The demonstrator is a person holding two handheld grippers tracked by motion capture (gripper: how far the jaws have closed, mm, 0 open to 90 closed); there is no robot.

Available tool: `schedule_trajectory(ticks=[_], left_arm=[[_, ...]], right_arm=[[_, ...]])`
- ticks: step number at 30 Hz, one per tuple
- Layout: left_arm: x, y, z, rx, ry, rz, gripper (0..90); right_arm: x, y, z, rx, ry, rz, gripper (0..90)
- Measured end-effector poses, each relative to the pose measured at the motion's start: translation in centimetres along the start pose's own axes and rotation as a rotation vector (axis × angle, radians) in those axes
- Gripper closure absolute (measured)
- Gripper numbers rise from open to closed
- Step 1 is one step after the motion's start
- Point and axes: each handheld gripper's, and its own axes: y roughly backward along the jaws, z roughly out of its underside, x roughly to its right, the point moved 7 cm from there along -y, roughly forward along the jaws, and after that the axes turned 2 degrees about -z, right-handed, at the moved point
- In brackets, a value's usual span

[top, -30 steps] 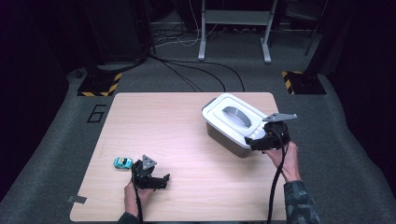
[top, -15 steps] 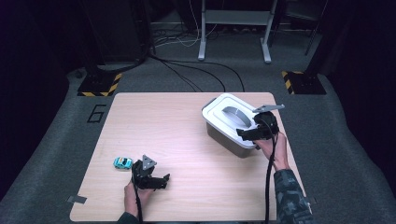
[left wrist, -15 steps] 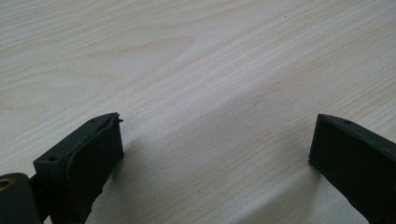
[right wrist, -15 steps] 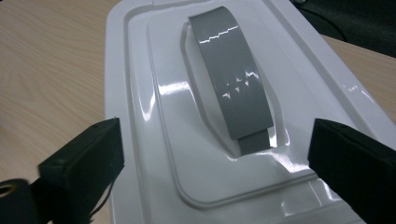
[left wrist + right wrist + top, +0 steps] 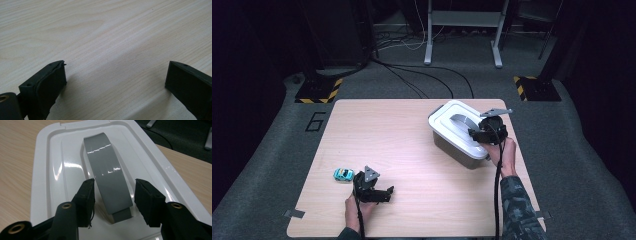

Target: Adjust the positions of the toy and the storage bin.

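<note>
Room: dark grey carpet, black cables and metal stand legs beyond a pale wooden table (image 5: 412, 150); a "6" is marked on the floor at the table's left.
Bin: a grey storage bin (image 5: 452, 147) with a white lid (image 5: 444, 117) stands on the right half of the table, its grey arched handle (image 5: 107, 172) running down the middle of the lid.
Right gripper: the right gripper (image 5: 113, 195) hangs over the lid, jaws apart on either side of the handle's near end, not yet touching it; judged, lined up so a squeeze would catch the handle for lifting the lid.
Left gripper: the left gripper (image 5: 379, 194) rests low at the near edge of the table, jaws spread wide with bare wood between them; it seems parked, out of the way.
Toy car: a small turquoise toy car (image 5: 343, 174) sits just beside the left gripper, untouched.
Hidden: the bin's contents lie under the closed lid; its near right corner is covered by the right hand (image 5: 499, 150); the handle's near foot is partly cut off between the jaws.
</note>
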Motion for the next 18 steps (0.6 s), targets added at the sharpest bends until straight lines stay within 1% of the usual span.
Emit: schedule_trajectory(ticks=[5, 7, 8, 10, 14, 18], left_arm=[[0.00, 0.00, 0.00, 0.000, 0.000, 0.000, 3.1], [0.01, 0.00, 0.00, 0.000, 0.001, 0.000, 3.1], [0.02, 0.00, 0.00, 0.000, 0.002, 0.001, 3.1], [0.01, 0.00, 0.00, 0.000, 0.001, 0.000, 3.1], [0.04, 0.01, 0.02, -0.002, 0.003, 0.002, 3.1], [0.03, 0.03, 0.02, -0.003, 0.002, 0.000, 3.2]], right_arm=[[0.00, -0.68, 0.04, -0.009, 0.021, -0.012, 58.9], [0.01, -0.71, 0.03, -0.008, 0.022, -0.014, 59.1], [-0.02, -0.72, 0.03, -0.005, 0.011, -0.019, 59.5], [0.06, -0.64, 0.11, -0.008, 0.025, -0.032, 60.4], [-0.10, -0.53, 0.16, -0.017, 0.026, -0.036, 60.9], [-0.50, -0.35, 0.28, -0.025, 0.027, -0.050, 62.0]])
